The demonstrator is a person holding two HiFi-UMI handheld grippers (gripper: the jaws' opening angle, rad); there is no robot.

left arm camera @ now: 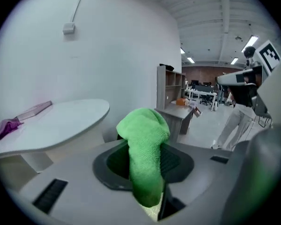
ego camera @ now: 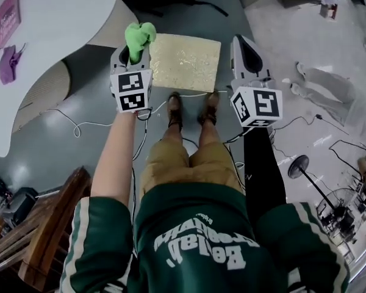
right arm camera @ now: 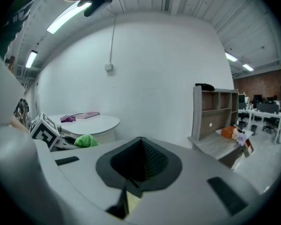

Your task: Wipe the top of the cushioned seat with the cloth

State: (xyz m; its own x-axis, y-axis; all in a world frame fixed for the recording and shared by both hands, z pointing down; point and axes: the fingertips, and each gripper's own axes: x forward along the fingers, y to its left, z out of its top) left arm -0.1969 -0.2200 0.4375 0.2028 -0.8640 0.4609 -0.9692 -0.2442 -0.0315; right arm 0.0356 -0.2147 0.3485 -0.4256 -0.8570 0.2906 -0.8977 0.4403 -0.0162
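Now my left tongs [ego camera: 132, 55] pinch the green cloth [left arm camera: 143, 144]; my right tongs [ego camera: 250, 55] are closed on nothing; the cushioned seat [ego camera: 184, 63] lies between them.

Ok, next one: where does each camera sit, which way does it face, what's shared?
Head view: on the head, steeply down at the cushioned seat; both arms, legs, left gripper, right gripper.
Left gripper view: along its fingers, shut on the green cloth, toward the white table.
Right gripper view: along its shut, empty fingers toward the wall; left gripper at left.
Shared: cloth and table, in all three.
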